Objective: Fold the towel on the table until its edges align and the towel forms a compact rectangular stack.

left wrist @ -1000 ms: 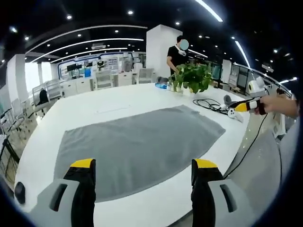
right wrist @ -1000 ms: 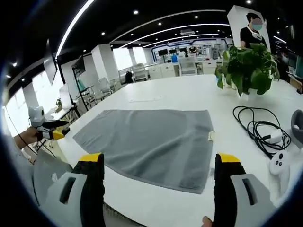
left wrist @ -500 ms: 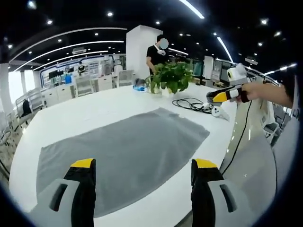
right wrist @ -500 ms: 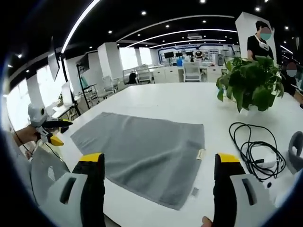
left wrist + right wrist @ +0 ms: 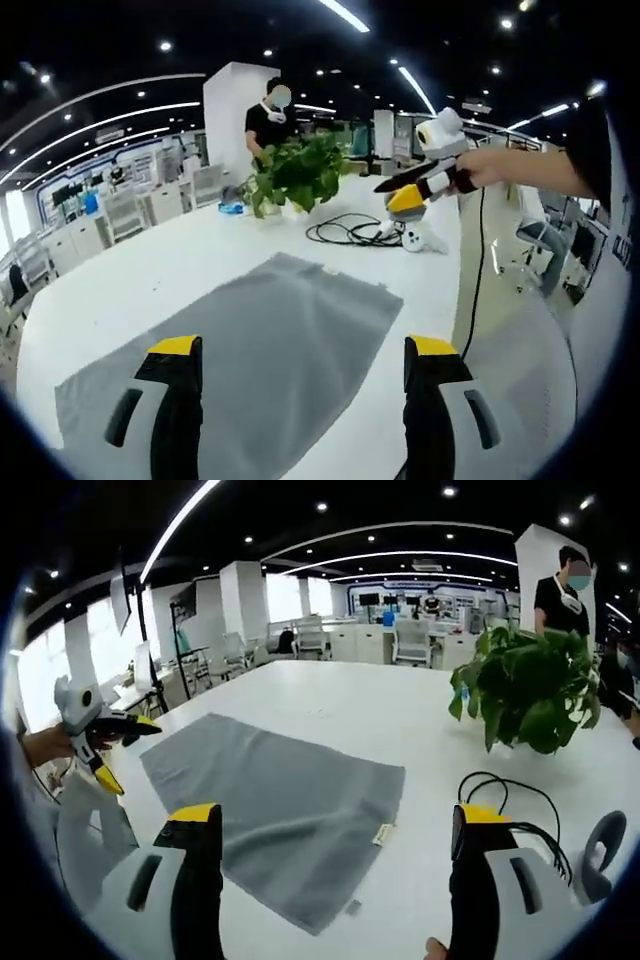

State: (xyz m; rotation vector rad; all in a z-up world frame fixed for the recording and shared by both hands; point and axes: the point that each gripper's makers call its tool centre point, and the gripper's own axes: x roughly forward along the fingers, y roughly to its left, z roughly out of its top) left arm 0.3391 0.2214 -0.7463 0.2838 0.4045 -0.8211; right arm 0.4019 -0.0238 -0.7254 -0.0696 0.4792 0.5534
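The grey towel point(image 5: 275, 800) lies spread flat in a single layer on the white table point(image 5: 370, 695), close to the table's near edge, with a small label showing at one side edge. No fold has been made, so the whole task is left: edges brought together, then repeated until a compact rectangle forms. The left gripper point(image 5: 300, 400) has its jaws spread wide and empty, held above the towel's near edge. The right gripper point(image 5: 335, 875) is likewise spread and holds nothing, hovering off the towel's corner. A potted plant point(image 5: 530, 695), a coiled black cable point(image 5: 515, 805) and a white controller point(image 5: 425, 240) sit toward the table's far side, well apart from the towel.
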